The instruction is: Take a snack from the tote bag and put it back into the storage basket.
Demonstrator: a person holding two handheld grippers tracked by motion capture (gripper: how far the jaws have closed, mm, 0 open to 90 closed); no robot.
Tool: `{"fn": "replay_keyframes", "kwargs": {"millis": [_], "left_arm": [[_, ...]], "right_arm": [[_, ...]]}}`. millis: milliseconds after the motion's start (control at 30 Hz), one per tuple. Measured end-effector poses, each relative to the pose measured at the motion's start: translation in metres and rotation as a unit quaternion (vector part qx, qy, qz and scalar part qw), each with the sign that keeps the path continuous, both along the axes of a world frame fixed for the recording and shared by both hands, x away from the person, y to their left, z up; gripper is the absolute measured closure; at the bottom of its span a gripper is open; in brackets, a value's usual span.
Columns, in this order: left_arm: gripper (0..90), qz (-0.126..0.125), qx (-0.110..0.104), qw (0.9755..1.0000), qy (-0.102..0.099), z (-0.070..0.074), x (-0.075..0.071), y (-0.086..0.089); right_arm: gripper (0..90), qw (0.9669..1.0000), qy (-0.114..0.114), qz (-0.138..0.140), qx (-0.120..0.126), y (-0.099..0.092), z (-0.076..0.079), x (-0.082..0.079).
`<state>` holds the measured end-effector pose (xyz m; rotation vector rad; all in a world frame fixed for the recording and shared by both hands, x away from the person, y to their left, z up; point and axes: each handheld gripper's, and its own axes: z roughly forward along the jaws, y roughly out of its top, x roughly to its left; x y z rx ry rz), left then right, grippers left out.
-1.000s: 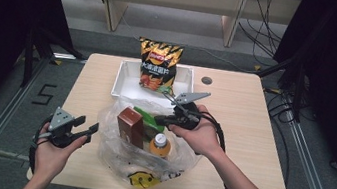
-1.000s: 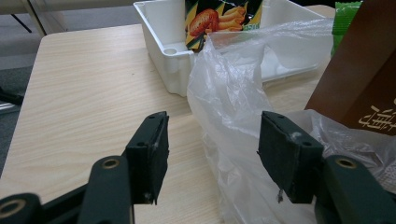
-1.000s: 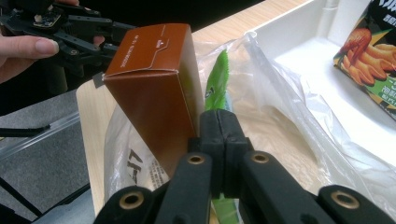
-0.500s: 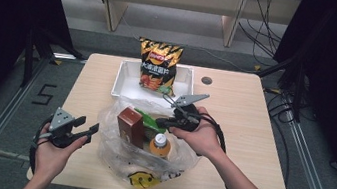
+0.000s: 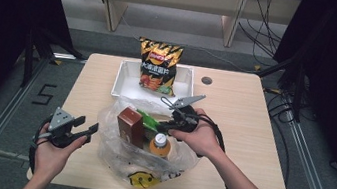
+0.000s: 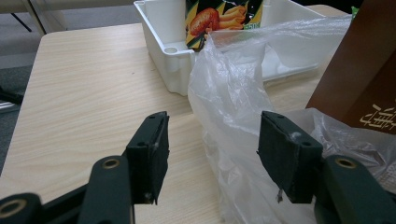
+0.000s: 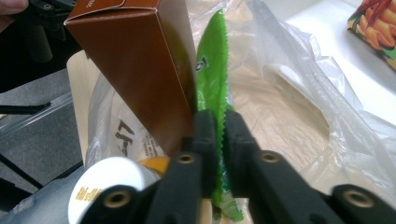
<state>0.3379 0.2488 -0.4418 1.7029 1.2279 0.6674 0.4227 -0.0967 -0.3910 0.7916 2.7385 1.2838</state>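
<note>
The green packet (image 7: 212, 70) stands in the clear plastic bag (image 5: 112, 152) near the table's (image 5: 254, 117) front edge, against the brown box (image 7: 135, 70). The right gripper view shows its serrated edge pinched between the right gripper's (image 7: 219, 135) jaws. The left gripper (image 6: 212, 149) is spread at the bag's left side, holding nothing.

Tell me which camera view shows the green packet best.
The right gripper view: the green packet rises close up, its serrated edge clear, clamped between the right gripper jaws beside the brown box. The high view shows it as a small green strip inside the plastic bag.
</note>
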Motion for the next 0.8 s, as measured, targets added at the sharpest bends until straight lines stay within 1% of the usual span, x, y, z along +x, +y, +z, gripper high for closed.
{"fn": "replay_keyframes", "kwargs": {"millis": [100,133,167,200,300,333,367,400,533,567,600,633,667,700,733,767,800], "left_arm": [[42.5,0.000,0.001,1.0000,0.000,0.000,0.000,0.000],[42.5,0.000,0.001,1.0000,0.000,0.000,0.000,0.000],[42.5,0.000,0.001,1.0000,0.000,0.000,0.000,0.000],[42.5,0.001,0.000,1.0000,0.000,0.000,0.000,0.000],[42.5,0.002,0.000,1.0000,0.001,0.000,-0.001,0.000],[42.5,0.002,0.000,1.0000,0.000,0.000,-0.001,0.000],[42.5,0.002,0.000,1.0000,0.000,0.000,-0.001,0.000],[42.5,0.002,0.000,1.0000,0.000,0.000,-0.001,0.000],[42.5,0.000,0.001,1.0000,-0.001,-0.001,-0.001,0.000],[42.5,0.001,0.001,1.0000,0.000,-0.001,-0.001,-0.001],[42.5,0.001,0.000,1.0000,0.001,-0.002,-0.001,-0.001],[42.5,0.001,0.000,1.0000,0.001,-0.002,-0.001,-0.002],[42.5,0.000,-0.001,1.0000,0.000,-0.002,0.000,-0.002],[42.5,-0.001,-0.001,1.0000,0.000,-0.003,0.000,-0.002],[42.6,-0.001,0.001,1.0000,0.000,-0.003,0.000,-0.002],[42.6,0.000,0.001,1.0000,0.001,-0.002,0.000,-0.002],[42.6,-0.001,0.002,1.0000,0.001,-0.003,0.000,-0.002]], "right_arm": [[90.0,1.0000,0.007,0.001,0.001,0.000,0.001,0.000],[90.0,1.0000,-0.001,0.000,0.001,0.000,0.001,0.000],[90.0,1.0000,-0.001,0.000,0.001,0.000,0.001,0.000],[90.0,1.0000,0.004,-0.002,0.004,0.001,0.001,-0.001],[90.0,1.0000,-0.002,0.000,0.006,0.001,0.002,-0.001],[90.0,0.9999,-0.010,0.001,0.014,0.001,0.002,-0.002],[90.0,0.9999,-0.010,0.001,0.014,0.001,0.002,-0.002],[90.0,0.9996,-0.018,-0.001,0.022,-0.001,0.004,-0.002],[90.0,0.9993,-0.021,-0.005,0.029,-0.004,0.009,-0.003],[90.0,0.9989,-0.036,-0.003,0.029,-0.005,0.011,-0.003],[90.0,0.9989,-0.023,-0.007,0.039,-0.004,0.012,-0.005],[90.0,0.9988,-0.023,-0.011,0.041,-0.005,0.014,-0.005],[90.0,0.9982,-0.031,-0.009,0.050,-0.007,0.017,-0.005],[90.0,0.9982,-0.031,-0.009,0.050,-0.007,0.017,-0.005],[90.0,0.9978,-0.038,-0.008,0.054,-0.009,0.019,-0.005],[90.0,0.9978,-0.038,-0.008,0.054,-0.009,0.019,-0.005],[90.0,0.9975,-0.039,-0.013,0.058,-0.010,0.022,-0.007]]}}
